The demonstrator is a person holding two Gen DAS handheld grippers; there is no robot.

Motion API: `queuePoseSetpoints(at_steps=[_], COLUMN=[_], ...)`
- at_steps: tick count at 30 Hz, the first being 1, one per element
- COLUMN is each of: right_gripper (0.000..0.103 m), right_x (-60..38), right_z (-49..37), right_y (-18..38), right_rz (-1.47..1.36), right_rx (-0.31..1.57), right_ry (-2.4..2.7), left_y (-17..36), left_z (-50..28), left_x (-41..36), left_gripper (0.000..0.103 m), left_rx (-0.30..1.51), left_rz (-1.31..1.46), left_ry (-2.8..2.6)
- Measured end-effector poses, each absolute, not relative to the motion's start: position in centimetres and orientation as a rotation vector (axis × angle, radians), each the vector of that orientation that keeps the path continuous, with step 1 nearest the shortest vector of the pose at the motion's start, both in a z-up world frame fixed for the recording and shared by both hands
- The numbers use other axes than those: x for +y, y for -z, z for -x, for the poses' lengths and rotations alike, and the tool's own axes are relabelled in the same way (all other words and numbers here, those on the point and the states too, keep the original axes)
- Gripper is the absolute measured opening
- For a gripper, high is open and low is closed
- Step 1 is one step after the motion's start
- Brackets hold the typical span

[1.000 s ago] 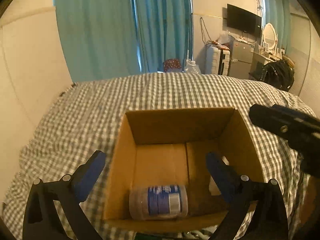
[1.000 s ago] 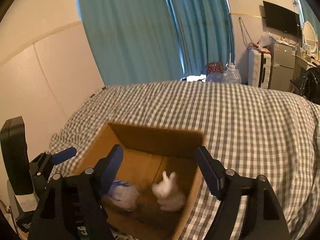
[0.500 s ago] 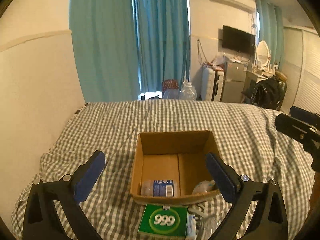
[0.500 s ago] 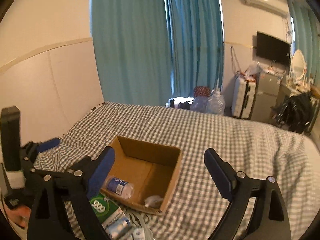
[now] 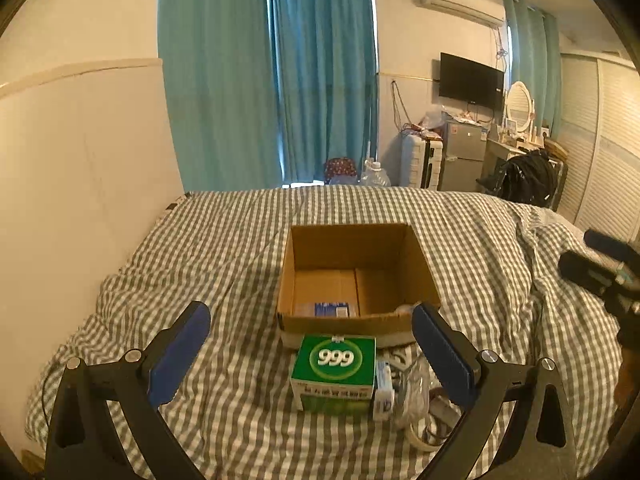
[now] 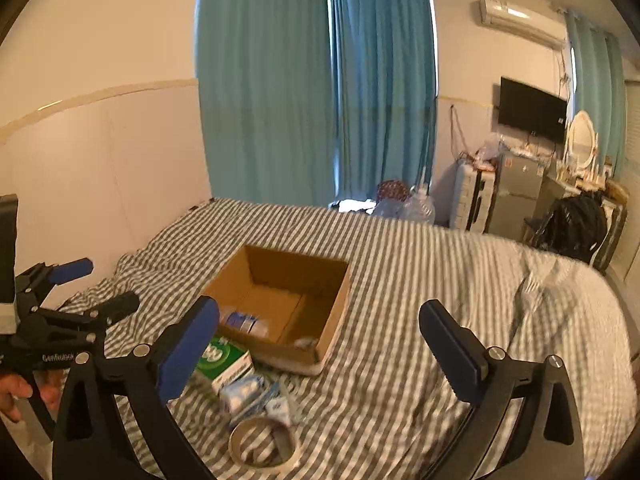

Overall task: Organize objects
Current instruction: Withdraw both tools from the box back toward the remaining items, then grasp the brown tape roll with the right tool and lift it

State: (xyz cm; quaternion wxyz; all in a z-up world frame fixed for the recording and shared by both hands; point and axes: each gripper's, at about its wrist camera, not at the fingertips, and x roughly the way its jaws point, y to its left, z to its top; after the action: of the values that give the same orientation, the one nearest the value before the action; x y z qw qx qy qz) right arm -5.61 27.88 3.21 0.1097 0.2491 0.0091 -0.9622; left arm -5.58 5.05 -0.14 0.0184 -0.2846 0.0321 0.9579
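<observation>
Left claw [image 5: 310,354]: jaws spread wide, nothing held, blue pads [image 5: 180,354] framing the scene at 7 and 5 o'clock. Right claw [image 6: 318,346]: likewise wide and empty; it is also seen at 3 o'clock in the left wrist view.

Nearest, in the right wrist view, a tape ring [image 6: 264,444] is laid flat on the checked bed [image 5: 224,248] at 6 o'clock. Just beyond it, a small white-and-blue packet [image 6: 242,394] and clear wrappers [image 6: 280,400] are clustered.

A green box [image 5: 336,374] marked "999" is placed upright just before the near wall of the carton, printed face up, its long axis running left to right across the left wrist view. A narrow white packet [image 5: 383,388] is set against its right side, with tangled clear wrapping at 5 o'clock.

Beyond, an open cardboard carton [image 5: 356,320] is rested on the bed, mouth upward. Inside, a blue-labelled bottle [image 5: 330,309] is laid on its side along the near wall, its long axis left to right; a pale crumpled item [image 6: 306,343] is seen in the near right corner.

Farthest, teal curtains [image 5: 264,80] are hung at 12 o'clock.
</observation>
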Motion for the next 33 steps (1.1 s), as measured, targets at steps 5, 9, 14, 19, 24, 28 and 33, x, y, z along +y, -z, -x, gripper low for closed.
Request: queuePoseSetpoints(at_steps=[5,9,14,19,24,28,33], right_gripper=[0.101,0.101,0.101,0.101,0.101,0.101,0.101], right_x=[27.7,27.5,26.5,25.2,24.4,23.4,21.9], right_z=[5.3,5.7,5.7,6.0,6.7,6.9,6.8], right_y=[1.3,4.9,9.6,13.8,16.6,17.3,17.8], right_rz=[-0.804,-0.875,-0.962,-1.111,-1.235,-1.25,-1.246], right_rx=[0.002,-0.015,0.031,0.067,0.081,0.075,0.125], right_ry=[2.804,2.778,2.73,2.656,2.601,2.565,2.528], left_y=[3.7,7.4,12.4,15.8,17.2,17.8,18.5], left_z=[5.0,5.3,5.9,6.1,6.2,6.3,6.5], left_x=[5.1,4.5,3.4,2.9,2.9,2.6,2.5], left_gripper=[0.103,0.103,0.103,0.103,0.103,0.103,0.103], left_rx=[0.092,0.048,0.01,0.049,0.056,0.037,0.032], left_rz=[0.924,1.0,1.123,1.226,1.262,1.284,1.335], left_ry=[-2.989,-2.98,-2.961,-2.937,-2.892,-2.871,-2.872])
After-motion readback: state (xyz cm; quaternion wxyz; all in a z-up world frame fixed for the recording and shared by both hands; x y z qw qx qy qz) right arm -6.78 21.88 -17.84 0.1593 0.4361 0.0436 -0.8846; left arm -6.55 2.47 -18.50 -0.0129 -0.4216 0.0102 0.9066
